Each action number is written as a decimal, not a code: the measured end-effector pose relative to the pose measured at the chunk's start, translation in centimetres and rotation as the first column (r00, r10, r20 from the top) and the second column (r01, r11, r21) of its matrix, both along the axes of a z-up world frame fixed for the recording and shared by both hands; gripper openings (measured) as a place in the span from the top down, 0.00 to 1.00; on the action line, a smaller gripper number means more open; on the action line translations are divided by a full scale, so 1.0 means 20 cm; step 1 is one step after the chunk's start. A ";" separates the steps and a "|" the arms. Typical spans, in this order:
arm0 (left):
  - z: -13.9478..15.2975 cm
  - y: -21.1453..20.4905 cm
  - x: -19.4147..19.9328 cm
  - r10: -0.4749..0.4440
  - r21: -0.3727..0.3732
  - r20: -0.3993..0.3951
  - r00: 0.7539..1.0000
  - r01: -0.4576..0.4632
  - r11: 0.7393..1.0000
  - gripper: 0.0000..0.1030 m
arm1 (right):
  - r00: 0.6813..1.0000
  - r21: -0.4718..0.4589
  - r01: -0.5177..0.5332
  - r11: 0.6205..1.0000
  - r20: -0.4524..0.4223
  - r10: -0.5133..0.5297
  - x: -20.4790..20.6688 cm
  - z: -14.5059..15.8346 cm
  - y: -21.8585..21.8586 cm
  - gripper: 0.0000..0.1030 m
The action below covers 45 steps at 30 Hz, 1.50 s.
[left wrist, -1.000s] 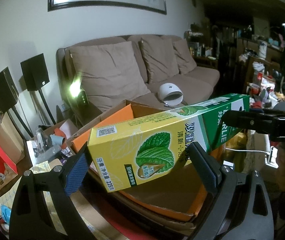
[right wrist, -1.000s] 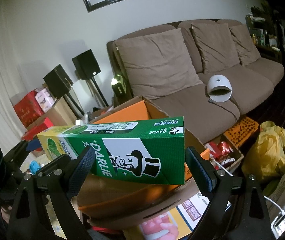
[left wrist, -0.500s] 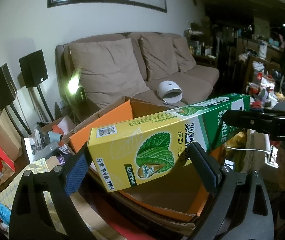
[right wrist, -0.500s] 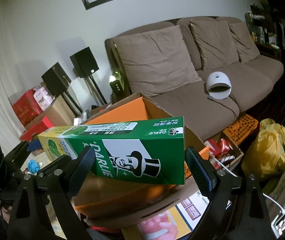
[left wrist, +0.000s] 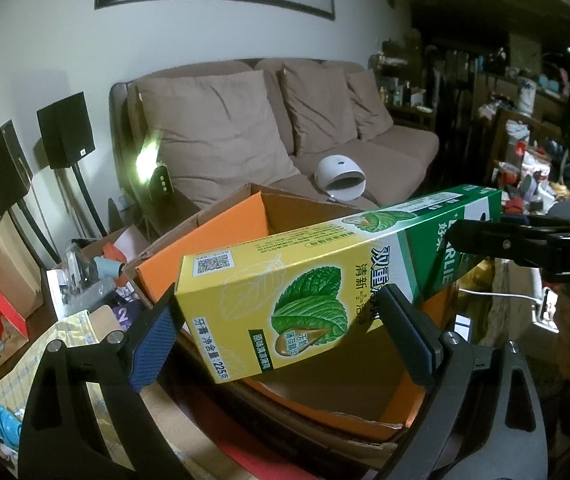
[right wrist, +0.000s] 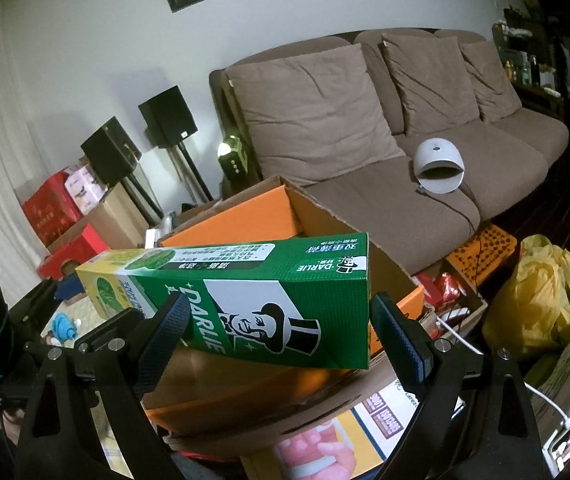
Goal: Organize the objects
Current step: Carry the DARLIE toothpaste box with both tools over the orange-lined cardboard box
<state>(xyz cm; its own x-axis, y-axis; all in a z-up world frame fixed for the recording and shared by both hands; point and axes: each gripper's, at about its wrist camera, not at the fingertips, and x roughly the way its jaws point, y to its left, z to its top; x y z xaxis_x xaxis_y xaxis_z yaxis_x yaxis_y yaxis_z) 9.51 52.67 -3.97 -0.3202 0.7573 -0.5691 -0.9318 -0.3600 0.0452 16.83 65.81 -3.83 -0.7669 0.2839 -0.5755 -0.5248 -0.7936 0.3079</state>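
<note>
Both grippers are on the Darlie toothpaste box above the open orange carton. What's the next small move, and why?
Probably lower the toothpaste box straight down into the orange carton. The left gripper spans its yellow end, the right gripper its green end, and the carton sits open directly beneath with visible room inside. Release only once it rests on the bottom.

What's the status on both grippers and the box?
Left gripper and right gripper both shut on Darlie toothpaste box, one per end. Box held over open cardboard carton. Nothing in the way.

Green-yellow Darlie toothpaste box, level above open carton
</note>
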 end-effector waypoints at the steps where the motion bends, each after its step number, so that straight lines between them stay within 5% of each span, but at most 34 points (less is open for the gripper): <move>1: 0.00 0.00 0.00 0.000 0.000 0.000 1.000 0.000 1.000 0.08 | 1.000 0.000 0.000 1.000 0.001 0.000 0.00 0.00 0.00 0.10; 45: -0.05 0.03 -0.06 -0.008 -0.022 0.046 0.999 0.009 1.000 0.08 | 1.000 -0.022 0.007 1.000 0.007 -0.007 0.00 -0.06 0.03 0.11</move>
